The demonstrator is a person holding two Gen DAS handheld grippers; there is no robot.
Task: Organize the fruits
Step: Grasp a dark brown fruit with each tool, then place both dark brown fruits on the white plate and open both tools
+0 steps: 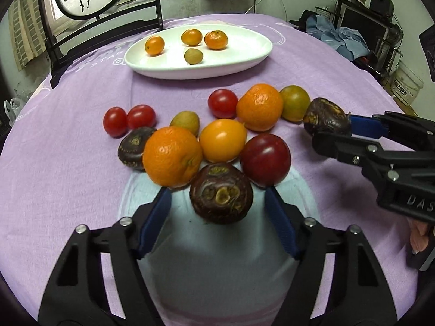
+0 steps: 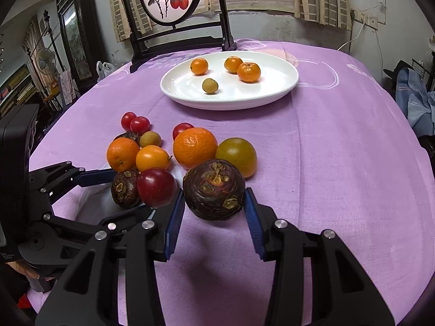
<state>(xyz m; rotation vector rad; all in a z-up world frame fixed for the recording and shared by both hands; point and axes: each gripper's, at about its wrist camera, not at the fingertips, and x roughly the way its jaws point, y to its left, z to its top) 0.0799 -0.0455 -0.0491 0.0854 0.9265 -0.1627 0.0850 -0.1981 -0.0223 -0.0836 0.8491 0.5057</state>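
The raised letters "DAS" can be read on the black body of the right gripper [image 1: 330, 135], cut off by the picture's edge. Pale lettering, "STA" followed by a ring mark, is printed on the purple tablecloth [image 1: 81, 108] beyond the left gripper [image 1: 217, 203], beside the white plate [image 1: 244, 62]. The remaining print is too blurred.
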